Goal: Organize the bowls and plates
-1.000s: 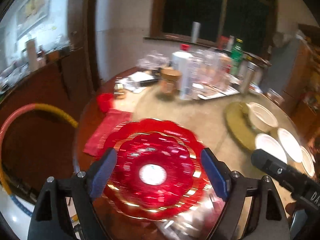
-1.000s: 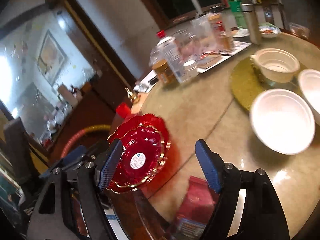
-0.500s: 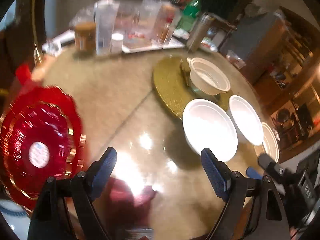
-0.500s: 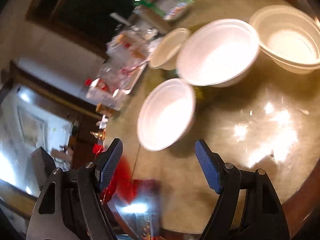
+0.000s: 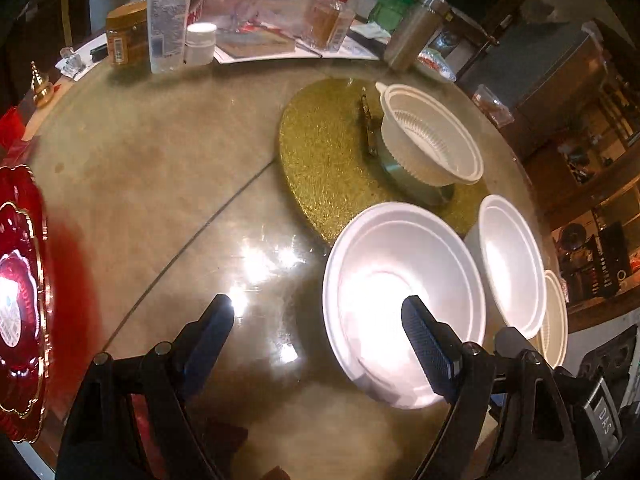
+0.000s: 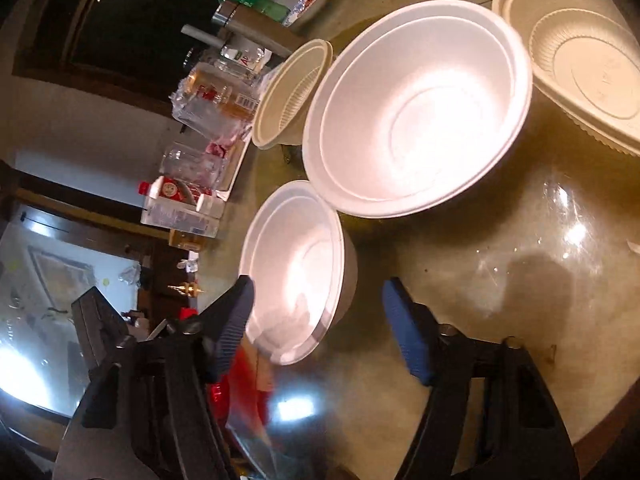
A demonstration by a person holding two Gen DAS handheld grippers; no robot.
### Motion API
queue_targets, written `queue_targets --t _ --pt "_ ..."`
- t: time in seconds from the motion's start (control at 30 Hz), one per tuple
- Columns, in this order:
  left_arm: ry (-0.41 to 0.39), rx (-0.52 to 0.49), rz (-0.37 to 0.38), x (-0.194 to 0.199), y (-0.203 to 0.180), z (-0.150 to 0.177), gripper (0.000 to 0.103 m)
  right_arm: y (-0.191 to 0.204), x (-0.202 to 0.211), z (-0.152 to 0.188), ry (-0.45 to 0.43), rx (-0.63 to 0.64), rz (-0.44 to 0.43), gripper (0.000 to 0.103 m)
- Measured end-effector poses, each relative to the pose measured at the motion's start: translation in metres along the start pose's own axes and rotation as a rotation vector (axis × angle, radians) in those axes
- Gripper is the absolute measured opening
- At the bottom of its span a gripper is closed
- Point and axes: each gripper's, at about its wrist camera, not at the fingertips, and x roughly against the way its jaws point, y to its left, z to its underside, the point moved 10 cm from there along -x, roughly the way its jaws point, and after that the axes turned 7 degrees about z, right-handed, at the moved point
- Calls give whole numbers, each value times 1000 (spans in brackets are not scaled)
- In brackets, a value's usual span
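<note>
**Both grippers swing off the red plates and onto the white bowls**

A second ago both wrist views were filled by the stack of red plates; now that stack [image 5: 20, 300] sits at the far left edge of the left view, on the desk [image 5: 160, 168], and the white bowls take the middle. So the plates look dealt with, or set aside, and the bowls seem to be next.

The left gripper [image 5: 316, 328] hangs with its jaws wide apart and nothing between them; one pad overlaps the near white bowl [image 5: 400, 292] in the picture, but I judge it to be above the bowl, not touching. That bowl stands just beside a second white bowl [image 5: 512, 264], with a ribbed cream bowl [image 5: 432, 140] behind them on the gold placemat [image 5: 324, 148].

The right gripper [image 6: 316, 308] has rolled over, so its view is tilted. Its jaws are closing, with the rim of the near white bowl [image 6: 296, 268] between them; the pads do not yet seem to press it, though blur at the left pad makes this hard to settle. The larger bowl [image 6: 416, 108] and a ribbed container [image 6: 580, 64] lie beyond.

If the grip lands, nesting that bowl into its neighbour looks like the likely step.
</note>
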Motion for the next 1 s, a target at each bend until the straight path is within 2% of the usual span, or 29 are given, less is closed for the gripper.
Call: queue_targets --t 0.17,0.2,0.27,0.3,0.33,0.43,0.53,0.87,1.0 --pt "7 -7 -21 -11 2 -1 84 -3 -13 -3 9 18 57 36" --pt "10 -9 -27 -13 3 -1 79 -4 -15 -3 12 22 64 28" --pt "23 -20 -41 -17 4 0 67 -6 -16 -2 5 33 82 22" --pt "29 -29 -50 -18 5 1 54 -5 -16 -2 1 40 90 16" --pt "36 -41 -69 -20 6 2 40 -5 -17 -2 -1 46 89 16" --pt "48 -83 -77 -22 4 6 27 -1 -16 0 -9 67 95 13" --pt "47 -107 -81 -20 2 9 17 2 -13 4 -16 82 96 12" --pt "30 -134 -90 -13 0 13 13 4 -3 12 -33 108 98 12" --pt "32 -127 -86 -12 3 15 13 4 -3 16 2 88 59 12"
